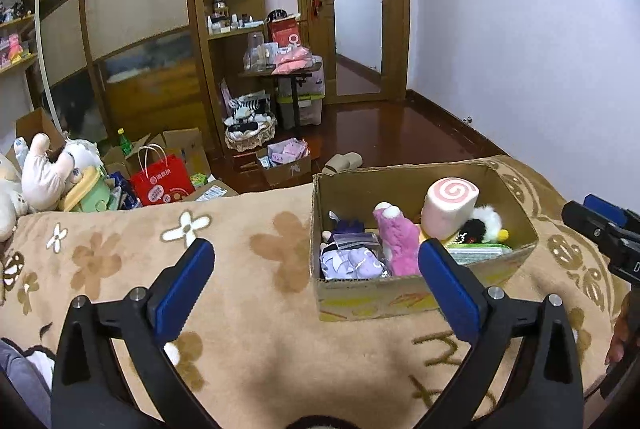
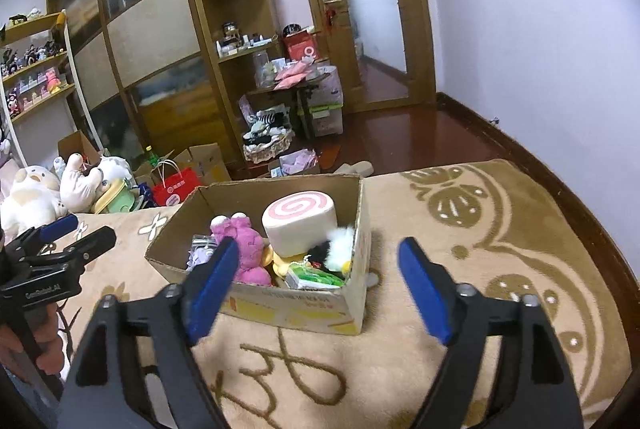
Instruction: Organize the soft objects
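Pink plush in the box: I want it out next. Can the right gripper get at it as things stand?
Probably yes. The right gripper is open and empty, the box has no lid, and the pink plush stands near the top. The swirl cushion crowds one side.

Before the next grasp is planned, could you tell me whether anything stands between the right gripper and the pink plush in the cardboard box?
Only the cardboard box itself: its near wall rises between the open right gripper and the pink plush. From above nothing covers the plush; the swirl cushion sits beside it, not on it.
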